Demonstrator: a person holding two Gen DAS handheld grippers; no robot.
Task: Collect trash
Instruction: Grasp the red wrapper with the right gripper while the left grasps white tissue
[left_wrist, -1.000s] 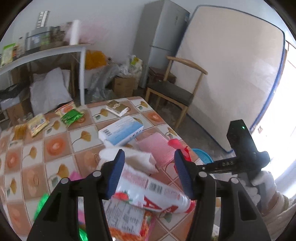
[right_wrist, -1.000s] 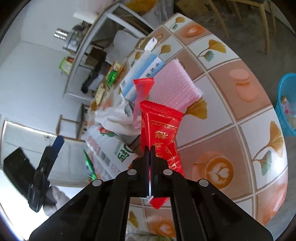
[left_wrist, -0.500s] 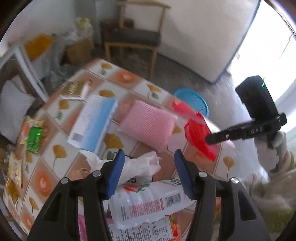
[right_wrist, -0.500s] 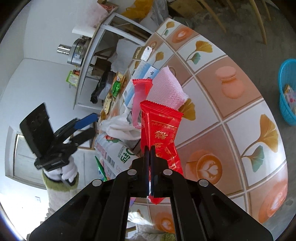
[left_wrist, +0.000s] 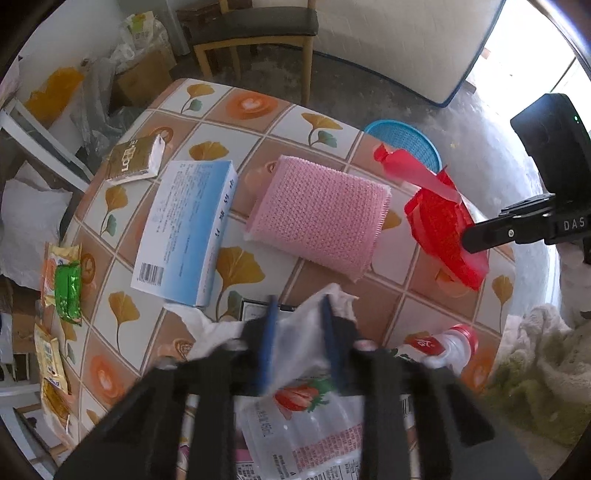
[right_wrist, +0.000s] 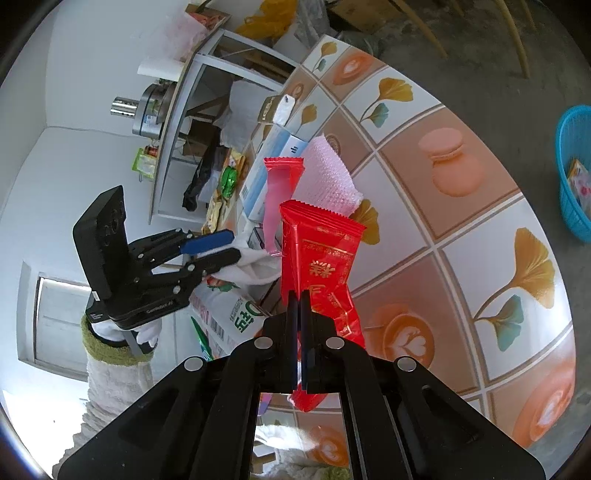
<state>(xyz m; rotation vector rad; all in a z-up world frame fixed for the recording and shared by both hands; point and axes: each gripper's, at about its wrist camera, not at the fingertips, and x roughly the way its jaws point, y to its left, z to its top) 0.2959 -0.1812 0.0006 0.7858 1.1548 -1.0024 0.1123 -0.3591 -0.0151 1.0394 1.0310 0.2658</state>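
Room: cluttered spot with a chair (left_wrist: 255, 26) and a mattress propped on the wall behind; a round desk (left_wrist: 255, 107) with a ginkgo-and-coffee print cloth holds the mess.

Left hand-held gripper (left_wrist: 297, 343): pointing steeply down near the 6 o'clock edge of the desk; its jaws have just been closing and now pinch a crumpled white tissue (left_wrist: 295, 332) between the blue pads. Looks like a real grip, not a hover, since the paper bunches up between them.

Right hand-held gripper (right_wrist: 299, 314): fully closed on the lower half of a red snack wrapper (right_wrist: 317, 266), held up off the desk around 3 o'clock in the left view. My guess is it's parked there until the other one has its load.

Bin: blue basket (left_wrist: 402, 140) on the floor just past the desk at 1 o'clock, some trash already inside in the right view. Probably where both go next.

Still on the desk: pink scrubbing pad (left_wrist: 317, 218) dead centre, blue-white box (left_wrist: 184, 232) at 9 o'clock of it, brown packet (left_wrist: 135, 160) further back, strawberry-print pouch (left_wrist: 303, 424) right under the tissue, green and yellow sachets (left_wrist: 66, 288) along the left rim.

Watch out: tissue lies on the pouch, so lifting may drag it.
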